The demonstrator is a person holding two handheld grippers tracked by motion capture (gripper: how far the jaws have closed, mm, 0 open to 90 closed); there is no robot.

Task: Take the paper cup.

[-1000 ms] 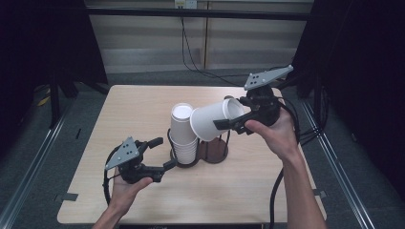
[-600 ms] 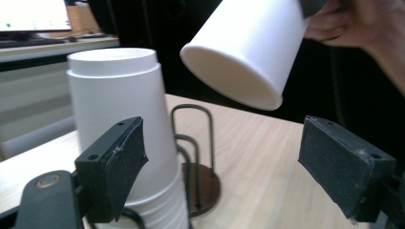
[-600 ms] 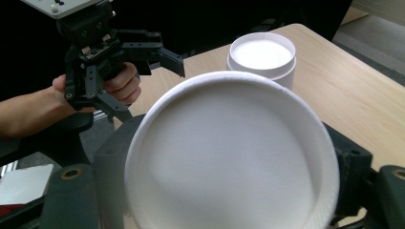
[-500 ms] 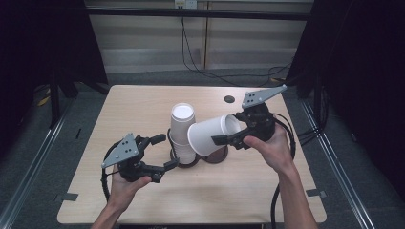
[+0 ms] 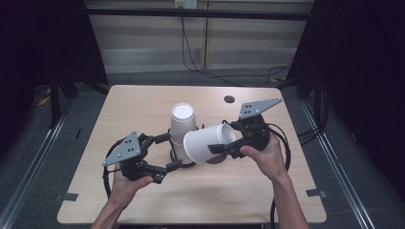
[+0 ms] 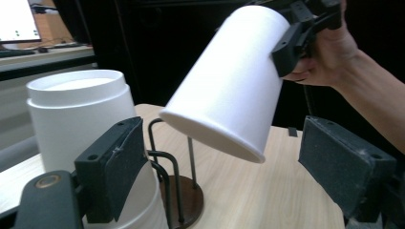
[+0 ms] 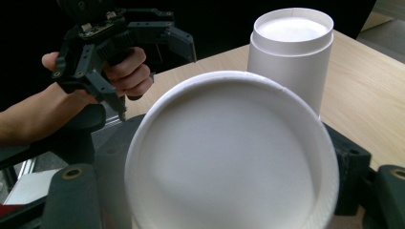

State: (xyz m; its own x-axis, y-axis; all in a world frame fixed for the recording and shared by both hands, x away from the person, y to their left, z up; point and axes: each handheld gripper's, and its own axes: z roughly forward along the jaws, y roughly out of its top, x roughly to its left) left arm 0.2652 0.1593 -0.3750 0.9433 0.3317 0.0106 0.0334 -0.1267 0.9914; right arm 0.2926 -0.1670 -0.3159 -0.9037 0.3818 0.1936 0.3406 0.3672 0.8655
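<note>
A stack of upturned white cups (image 5: 183,125) stands on a wire stand with a dark round base (image 6: 184,205) at the table's middle. My right gripper (image 5: 224,141) is shut on another white cup (image 5: 206,143), which is tilted with its mouth down and to the left, just above the stand's free wire post (image 6: 190,157). In the right gripper view that cup's flat bottom (image 7: 229,157) faces the camera. My left gripper (image 5: 166,153) is low beside the stack; its jaws have just been opening and stand apart, with the stand's wires between them, untouched.
The wooden table (image 5: 143,102) has a small dark round hole (image 5: 229,99) at the far right. Tape marks sit near the front corners (image 5: 69,196) (image 5: 315,192). Cables trail from both grippers, and dark floor surrounds the table.
My right gripper has come down and to the left with the tilted cup, closer to the stand. The left gripper has stayed beside the stack.
</note>
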